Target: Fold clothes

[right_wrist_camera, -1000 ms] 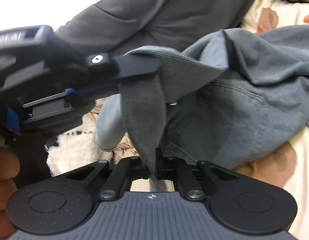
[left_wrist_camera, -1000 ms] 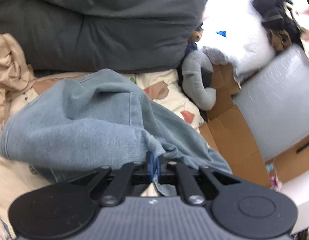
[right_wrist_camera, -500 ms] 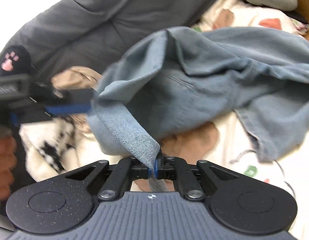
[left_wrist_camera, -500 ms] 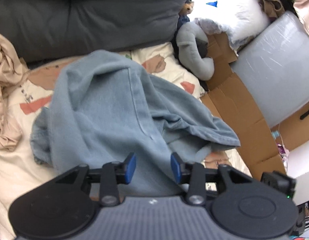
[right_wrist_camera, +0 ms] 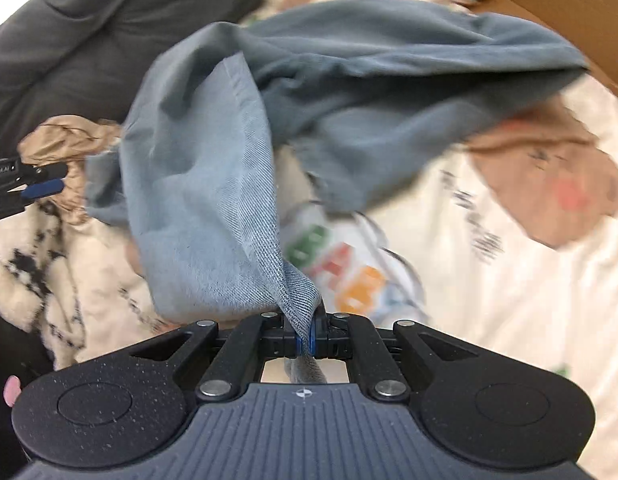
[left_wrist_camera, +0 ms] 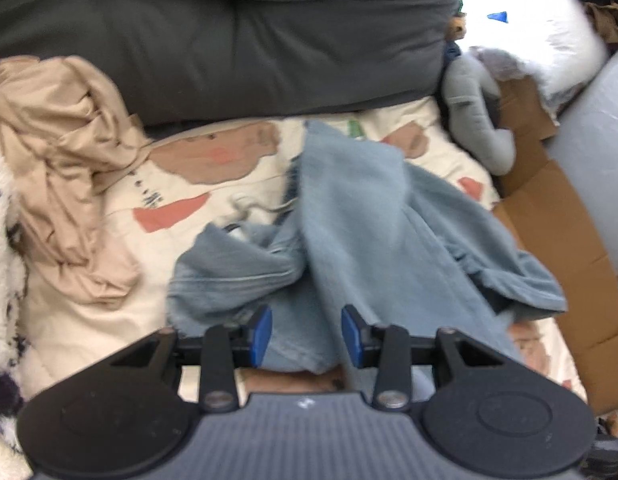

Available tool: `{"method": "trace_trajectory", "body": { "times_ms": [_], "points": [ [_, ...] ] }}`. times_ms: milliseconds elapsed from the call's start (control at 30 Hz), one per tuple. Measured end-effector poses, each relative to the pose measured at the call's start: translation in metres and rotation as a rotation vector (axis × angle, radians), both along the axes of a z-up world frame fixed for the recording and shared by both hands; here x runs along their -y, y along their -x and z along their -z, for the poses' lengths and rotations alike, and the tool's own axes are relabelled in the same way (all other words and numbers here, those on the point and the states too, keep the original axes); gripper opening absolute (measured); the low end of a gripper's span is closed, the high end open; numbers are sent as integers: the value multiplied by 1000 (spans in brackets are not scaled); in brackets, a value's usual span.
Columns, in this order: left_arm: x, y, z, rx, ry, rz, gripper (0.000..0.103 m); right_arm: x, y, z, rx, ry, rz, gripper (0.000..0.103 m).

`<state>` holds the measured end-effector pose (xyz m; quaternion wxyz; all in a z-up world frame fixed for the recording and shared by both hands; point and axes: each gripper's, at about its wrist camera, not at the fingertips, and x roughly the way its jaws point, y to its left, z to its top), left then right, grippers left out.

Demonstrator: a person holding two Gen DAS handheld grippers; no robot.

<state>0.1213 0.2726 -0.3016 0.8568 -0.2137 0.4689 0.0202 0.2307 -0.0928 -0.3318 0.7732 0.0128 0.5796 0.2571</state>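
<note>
your right gripper (right_wrist_camera: 305, 336) is clamped tight on a corner of the blue jeans (right_wrist_camera: 213, 184), and the denim climbs straight up and away from its pads before draping over into a loose hump further off. your left gripper (left_wrist_camera: 307, 336) is parted about halfway with nothing pinched; the jeans (left_wrist_camera: 357, 216) lie on the printed bedsheet (left_wrist_camera: 181, 184) right under and ahead of its blue pads (left_wrist_camera: 263, 334), a long band of cloth running away from you toward the dark grey cushion (left_wrist_camera: 229, 48).

the relation that counts: the free length of the jeans stretches lengthwise away from the left gripper, while the right one holds only one corner, lifted. so the left hand is the nearer one to the loose edge, which sits just in front of its open jaws. i'd judge it needs to drop onto that near hem and pinch it so both corners can be pulled level.

compared with a second back, the left jaws were shut on a fold of denim; they have just been opening and now hold nothing, the cloth having dropped flatter onto the sheet. the right gripper has kept its pinch and swung sideways, dragging the jeans off the cushion side. the tan garment (left_wrist_camera: 65, 168) sits bunched well off to the left, untouched.
</note>
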Motion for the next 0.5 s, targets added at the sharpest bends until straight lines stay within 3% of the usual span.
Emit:
{"method": "trace_trajectory", "body": {
  "times_ms": [500],
  "points": [
    [-4,-3,32,-51,-18,-5,52,81,31,-29,-77,165,20,2]
  ]
}}
